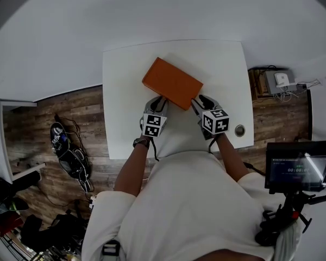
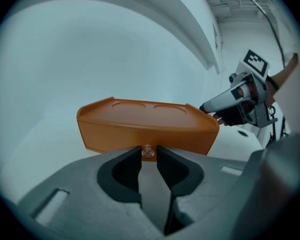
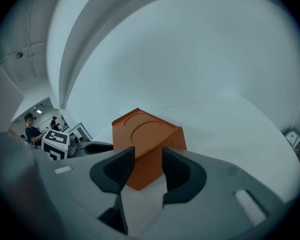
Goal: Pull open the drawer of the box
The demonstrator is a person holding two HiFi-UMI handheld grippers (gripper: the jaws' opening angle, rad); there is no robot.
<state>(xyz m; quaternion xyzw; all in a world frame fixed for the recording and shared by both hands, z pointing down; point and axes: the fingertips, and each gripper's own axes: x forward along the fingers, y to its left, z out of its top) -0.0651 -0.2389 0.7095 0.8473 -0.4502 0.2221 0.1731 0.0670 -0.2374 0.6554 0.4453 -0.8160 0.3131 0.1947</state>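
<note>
Has the orange box [image 1: 171,82] lying slantwise on the white table [image 1: 125,129], toward the far side, drawer not yet out. Pinches the clear knob [image 2: 147,151] on its near long face with the left hand-held gripper [image 2: 148,158], jaws narrow. Straddles the near right corner with the right hand-held gripper [image 3: 148,159], jaws wide, pads not pressing.

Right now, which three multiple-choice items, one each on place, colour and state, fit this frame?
1. The box lies: A on the table; B on the floor; C on a shelf.
2. The box is: A blue; B orange; C green.
3. The left fingers are: A wide apart and empty; B on a cup; C closed on the knob.
Key: A, the box rests on the white tabletop; B, its whole shell is orange; C, the clear knob at its front sits pinched between the fingers' tips.
</note>
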